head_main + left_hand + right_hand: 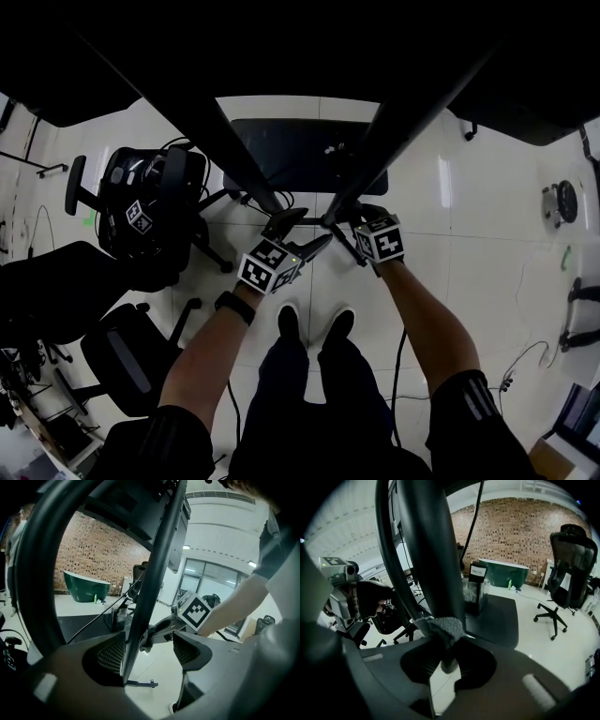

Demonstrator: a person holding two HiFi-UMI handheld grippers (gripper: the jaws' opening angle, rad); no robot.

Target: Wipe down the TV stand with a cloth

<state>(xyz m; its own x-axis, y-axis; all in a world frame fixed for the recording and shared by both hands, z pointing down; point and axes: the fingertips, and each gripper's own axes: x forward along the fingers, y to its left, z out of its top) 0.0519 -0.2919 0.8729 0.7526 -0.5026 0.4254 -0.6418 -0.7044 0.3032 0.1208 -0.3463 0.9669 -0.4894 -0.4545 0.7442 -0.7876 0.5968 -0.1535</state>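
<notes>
Right tongs (449, 657): clamped on the cloth (444, 632), pressed to the TV stand's pole (429, 550) | left tongs (150, 651): wide, straddling another strut (154, 569) | cloth likely soft, limp; you grip its bunched middle.

Left gripper (150, 648) parted, right gripper (449, 659) clenched.

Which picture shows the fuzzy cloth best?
The right gripper view: the grey cloth sits close up, pinched in the right hand-held gripper against a stand leg. The left gripper view shows a small wad; the head view hardly shows it.
</notes>
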